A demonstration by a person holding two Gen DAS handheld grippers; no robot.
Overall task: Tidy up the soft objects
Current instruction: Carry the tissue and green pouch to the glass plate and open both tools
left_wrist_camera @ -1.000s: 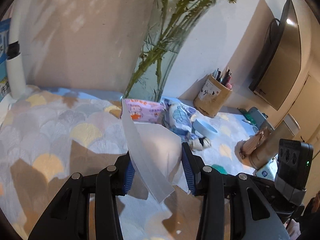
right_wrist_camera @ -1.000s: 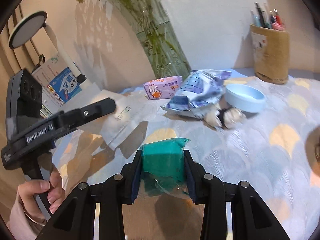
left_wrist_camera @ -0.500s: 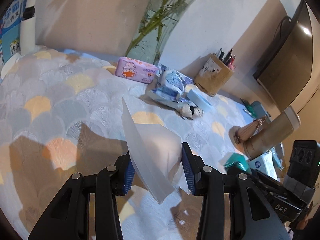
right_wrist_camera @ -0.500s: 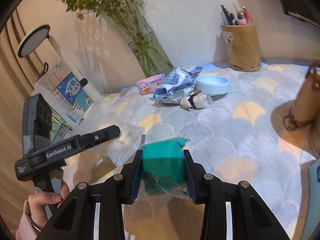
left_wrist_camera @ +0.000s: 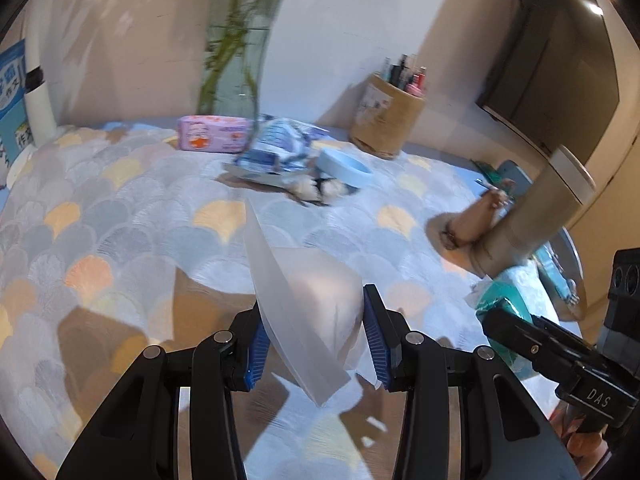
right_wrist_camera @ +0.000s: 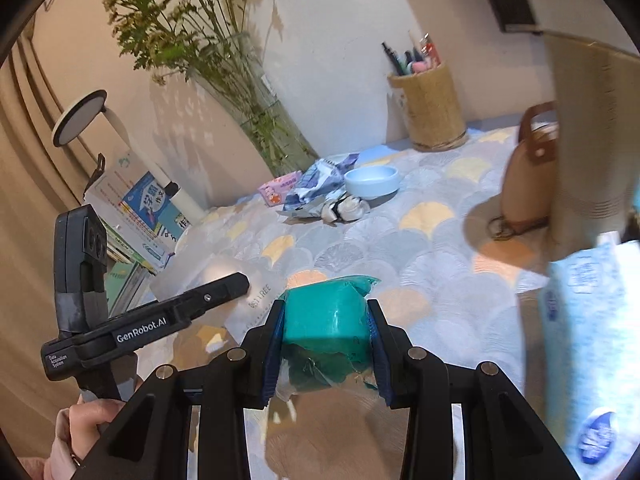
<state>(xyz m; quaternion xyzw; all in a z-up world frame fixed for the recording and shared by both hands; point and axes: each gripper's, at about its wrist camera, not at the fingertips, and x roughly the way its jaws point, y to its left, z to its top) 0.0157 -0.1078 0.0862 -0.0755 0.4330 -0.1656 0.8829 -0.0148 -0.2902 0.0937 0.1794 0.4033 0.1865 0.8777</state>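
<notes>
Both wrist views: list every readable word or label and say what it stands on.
"GenRobot.AI": side of the left gripper.
"Data Acquisition System": the same gripper's rear end, small.
"DAS": side of the right gripper.
"作文": blue booklet; its other characters are blurred.
Frosted white pouch: print unclear.
Pink wipes pack: print blurred.

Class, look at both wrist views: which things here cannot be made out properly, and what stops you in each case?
- Light blue pack, right wrist view: blurred and cut by the edge; its print is unreadable.
- White pouch in the left gripper, left wrist view: its lettering is turned away.
- Teal pack in the right gripper: its lower part is hidden by crumpled wrap.
</notes>
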